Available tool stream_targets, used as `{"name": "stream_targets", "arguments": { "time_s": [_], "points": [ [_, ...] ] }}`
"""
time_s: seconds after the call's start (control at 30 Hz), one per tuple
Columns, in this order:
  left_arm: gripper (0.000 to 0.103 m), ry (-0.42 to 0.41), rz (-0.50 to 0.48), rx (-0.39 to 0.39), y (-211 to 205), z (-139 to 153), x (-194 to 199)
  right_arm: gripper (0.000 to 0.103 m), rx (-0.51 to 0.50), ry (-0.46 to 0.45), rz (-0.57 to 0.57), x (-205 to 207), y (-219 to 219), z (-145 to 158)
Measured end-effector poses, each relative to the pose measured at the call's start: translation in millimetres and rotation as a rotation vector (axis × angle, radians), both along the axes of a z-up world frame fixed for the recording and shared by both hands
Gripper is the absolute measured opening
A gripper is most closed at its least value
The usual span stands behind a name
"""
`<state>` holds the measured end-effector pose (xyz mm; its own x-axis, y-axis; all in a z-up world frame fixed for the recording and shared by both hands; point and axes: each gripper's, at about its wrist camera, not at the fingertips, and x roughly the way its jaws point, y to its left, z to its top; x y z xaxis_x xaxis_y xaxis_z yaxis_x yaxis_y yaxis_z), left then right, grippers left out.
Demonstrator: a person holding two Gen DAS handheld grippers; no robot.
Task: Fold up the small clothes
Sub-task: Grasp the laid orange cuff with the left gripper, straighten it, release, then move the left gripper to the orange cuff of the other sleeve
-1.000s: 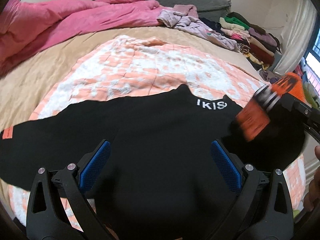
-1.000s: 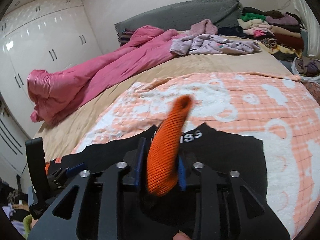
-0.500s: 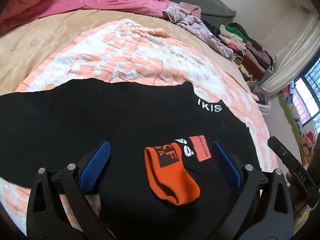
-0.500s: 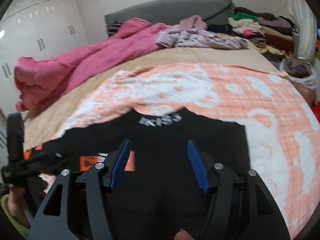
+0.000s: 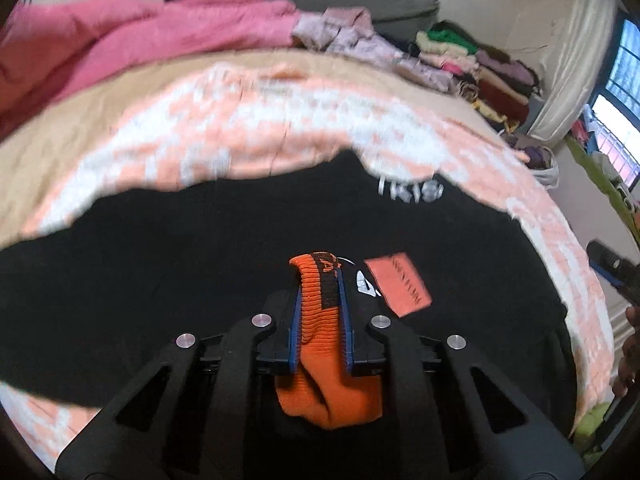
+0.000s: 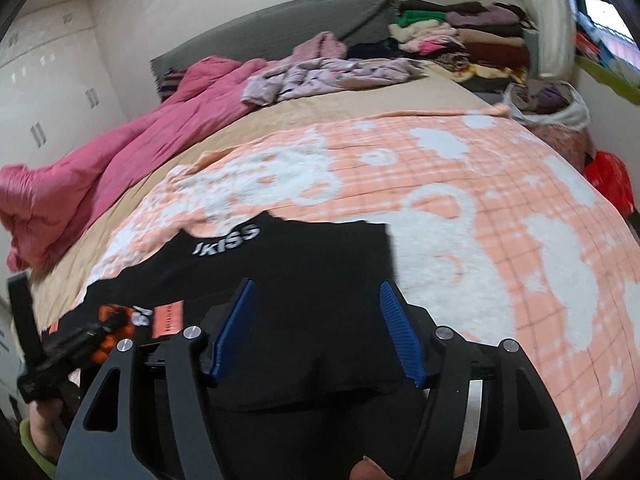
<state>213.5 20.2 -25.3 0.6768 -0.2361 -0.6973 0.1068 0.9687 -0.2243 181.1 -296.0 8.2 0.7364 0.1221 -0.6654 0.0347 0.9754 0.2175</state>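
Observation:
A black sweater with white "IKISS" lettering at the collar lies spread on the orange-and-white blanket. One sleeve is folded across its body, ending in an orange ribbed cuff beside an orange patch. My left gripper is closing, and its blue pads pinch that cuff. My right gripper hovers over the sweater's right part near the side edge; its jaws are opening with only flat cloth below them. The left gripper shows at the right wrist view's left edge.
A pink duvet lies bunched at the bed's far left, with a lilac garment heap behind it. Folded clothes are stacked at the far right by the grey headboard. A red bag sits off the bed's right side.
The right gripper laid the orange-cuffed sleeve on the sweater's body, let go and moved right. The left gripper, wide open before, has shut on the cuff.

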Motion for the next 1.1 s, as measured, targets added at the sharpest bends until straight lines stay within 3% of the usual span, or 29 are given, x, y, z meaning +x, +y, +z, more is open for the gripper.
{"name": "stream_targets", "arguments": {
  "time_s": [0.13,0.27,0.43,0.53,0.6,0.7,0.83,0.93,1.1],
  "points": [
    [0.009,-0.07,0.024,0.05,4,16,5,0.063,0.011,0.009,-0.039,-1,-13,-4],
    [0.042,-0.053,0.045,0.097,13,12,11,0.063,-0.028,0.024,-0.023,2,-5,-9],
    [0.043,-0.052,0.074,0.115,28,15,4,0.063,-0.1,0.042,0.052,4,25,-18],
    [0.043,-0.032,0.041,0.114,27,15,-2,0.063,-0.107,0.061,0.125,4,45,-26],
    [0.043,0.0,0.004,0.107,21,10,-4,0.063,-0.117,0.074,0.17,4,60,-31],
    [0.043,0.053,-0.026,0.157,9,-6,-3,0.064,-0.123,0.105,0.234,6,78,-43],
    [0.045,0.13,-0.02,0.176,8,-32,1,0.067,-0.14,0.172,0.244,11,85,-62],
    [0.045,0.117,-0.014,0.158,12,-28,-3,0.067,-0.127,0.213,0.229,18,80,-76],
    [0.053,0.069,0.004,0.146,22,-5,-17,0.071,-0.104,0.172,0.246,11,80,-62]
  ]
}}
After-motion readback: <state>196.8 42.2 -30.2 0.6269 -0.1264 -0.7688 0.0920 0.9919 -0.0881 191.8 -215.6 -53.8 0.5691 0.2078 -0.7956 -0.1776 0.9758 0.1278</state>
